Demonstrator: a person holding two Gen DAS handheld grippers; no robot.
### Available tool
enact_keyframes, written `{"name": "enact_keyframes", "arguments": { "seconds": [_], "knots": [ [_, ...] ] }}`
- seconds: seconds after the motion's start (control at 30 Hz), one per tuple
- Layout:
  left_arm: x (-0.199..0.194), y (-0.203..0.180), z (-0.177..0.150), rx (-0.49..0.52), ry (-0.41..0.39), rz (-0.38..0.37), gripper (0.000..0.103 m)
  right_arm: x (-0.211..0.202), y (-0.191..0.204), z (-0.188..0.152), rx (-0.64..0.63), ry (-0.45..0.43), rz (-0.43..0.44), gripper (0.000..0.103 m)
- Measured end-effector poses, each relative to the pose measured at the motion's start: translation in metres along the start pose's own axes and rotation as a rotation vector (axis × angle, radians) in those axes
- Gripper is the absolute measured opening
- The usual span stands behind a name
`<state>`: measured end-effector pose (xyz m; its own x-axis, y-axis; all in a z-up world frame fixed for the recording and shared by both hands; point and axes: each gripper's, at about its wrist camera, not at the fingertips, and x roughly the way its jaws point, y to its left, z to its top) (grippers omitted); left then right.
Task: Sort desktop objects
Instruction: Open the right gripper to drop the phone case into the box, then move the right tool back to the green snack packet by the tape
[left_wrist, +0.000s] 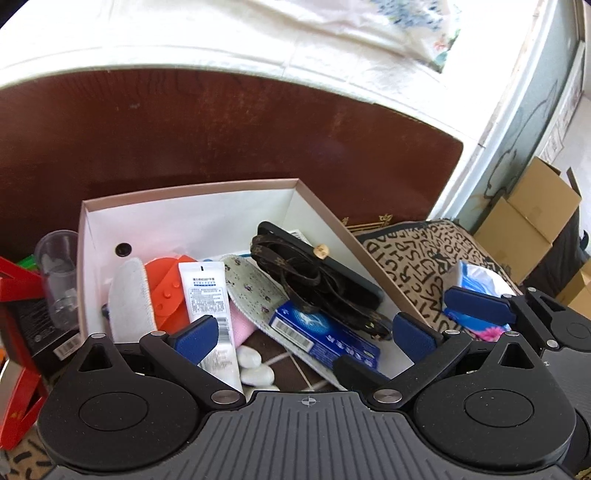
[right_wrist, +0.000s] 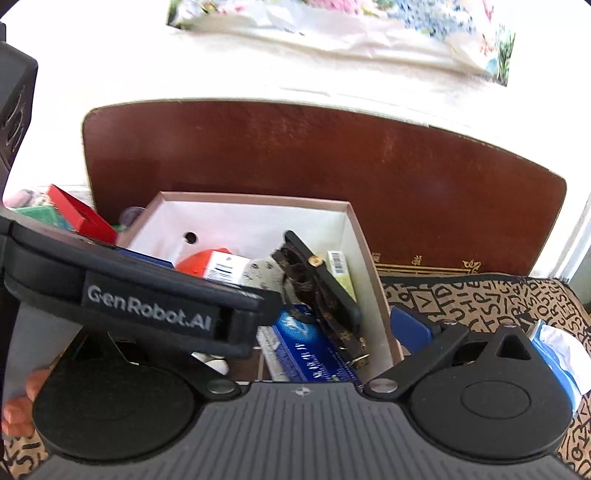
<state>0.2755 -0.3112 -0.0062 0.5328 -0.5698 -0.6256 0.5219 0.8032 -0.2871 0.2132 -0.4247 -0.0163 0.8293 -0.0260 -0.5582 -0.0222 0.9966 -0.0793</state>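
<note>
Brown leather-look panel (left_wrist: 221, 140): broad, flat, scuffed; stood behind the box as a backdrop.

Letter-printed cloth (left_wrist: 417, 266): tan fabric with black characters, spread under and to the right of the box as a cover.

Open cardboard box (left_wrist: 184, 218): white inside, pinkish rim, rectangular; evidently used as the collecting bin, since most small goods are piled within it.

Left gripper (left_wrist: 310, 334): black linkage, blue textured pads; jaws spread wide, nothing held, poised above the near edge of the box.

Right gripper (right_wrist: 325, 321): jaws likewise wide and empty; its left finger is hidden behind the other tool's black body.

Dark phone with brown patterned strap (left_wrist: 321, 273): rigid slab leaned on the right wall, strap looped loosely over it.

Blue carton (left_wrist: 325, 336): glossy card, barcode printed, laid flat.

White tube (left_wrist: 207, 295): soft plastic, laid lengthwise.

Floral insole (left_wrist: 251, 284): padded fabric, curved.

Tissue pack (left_wrist: 480, 280): blue-and-white film, left outside the box on the cloth; judged not yet sorted.
</note>
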Motion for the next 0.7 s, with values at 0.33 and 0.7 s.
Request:
{"name": "enact_keyframes", "arguments": {
  "seconds": [0.33, 0.7],
  "knots": [
    [-0.071, -0.006, -0.038, -0.017, -0.066, 0.078, 0.103, -0.059, 0.033, -0.012, -0.003, -0.073, 0.078, 0.103],
    [-0.151, 0.026, -0.128, -0.074, -0.118, 0.188, 0.103, -0.117, 0.115, -0.064, -0.090, -0.123, 0.241, 0.103]
  ]
}}
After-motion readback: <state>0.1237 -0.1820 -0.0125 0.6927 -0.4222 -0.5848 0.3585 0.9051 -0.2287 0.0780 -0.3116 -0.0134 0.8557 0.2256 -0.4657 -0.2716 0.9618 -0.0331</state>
